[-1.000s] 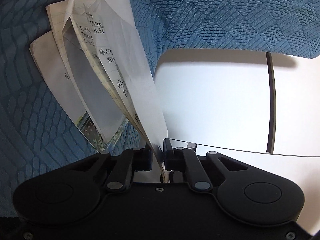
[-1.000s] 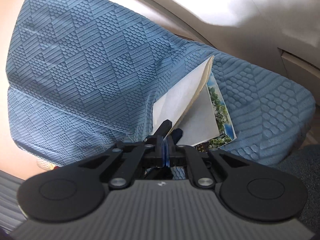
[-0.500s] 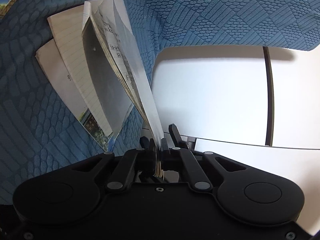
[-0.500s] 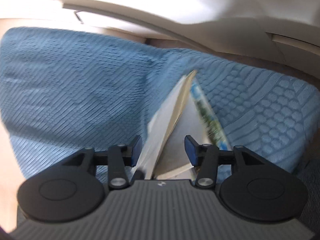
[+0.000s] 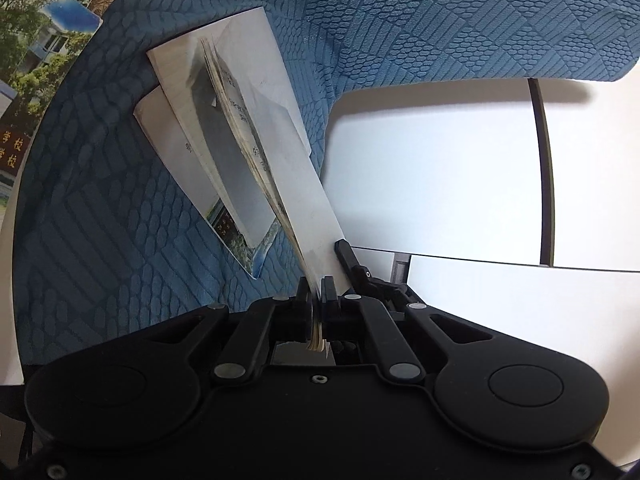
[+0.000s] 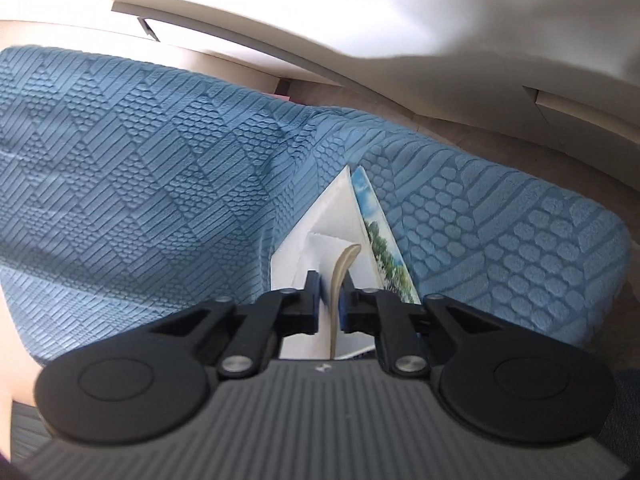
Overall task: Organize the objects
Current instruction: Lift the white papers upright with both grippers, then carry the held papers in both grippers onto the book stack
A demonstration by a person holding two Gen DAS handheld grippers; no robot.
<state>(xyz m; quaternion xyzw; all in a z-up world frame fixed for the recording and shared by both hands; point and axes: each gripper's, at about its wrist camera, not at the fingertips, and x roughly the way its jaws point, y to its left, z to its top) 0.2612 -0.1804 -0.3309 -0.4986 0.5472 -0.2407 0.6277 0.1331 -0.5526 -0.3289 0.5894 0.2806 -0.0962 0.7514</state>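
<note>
Thin softcover notebook [image 5: 240,152], white lined pages with handwriting and a glossy photo-printed cover, lay open on the blue textured quilted fabric [image 5: 440,20] draped over a seat. Its cover and lowest leaves lay flat on the fabric; a sheaf of pages stood lifted on edge, fanned above them. The notebook's long axis ran away from the left gripper [image 5: 319,294], slanting up and to the left in the left wrist view, so the near short edge of the sheaf fed straight into the jaws.

Left gripper: jaws together, clamped on that sheaf's near edge; page ends visible behind the pads. Right gripper [image 6: 329,302], blue-padded: jaws had just been closing, with a curled cream bundle of pages between them. A narrow gap showed on the left pad's side, so a firm pinch could not be confirmed from the frames. The right gripper's black finger lay against the lifted sheet just right of the left gripper.

Both grippers met the notebook at the same near edge; neither was clearly nearer. Judgement: the coming move turns on swinging the upright sheaf about the spine.

Paper thin, limp, prone to curl; cover stiffer. A second photo-printed booklet [image 5: 36,60] lay beyond the fabric's left edge; white panels [image 5: 432,176] to the right.
</note>
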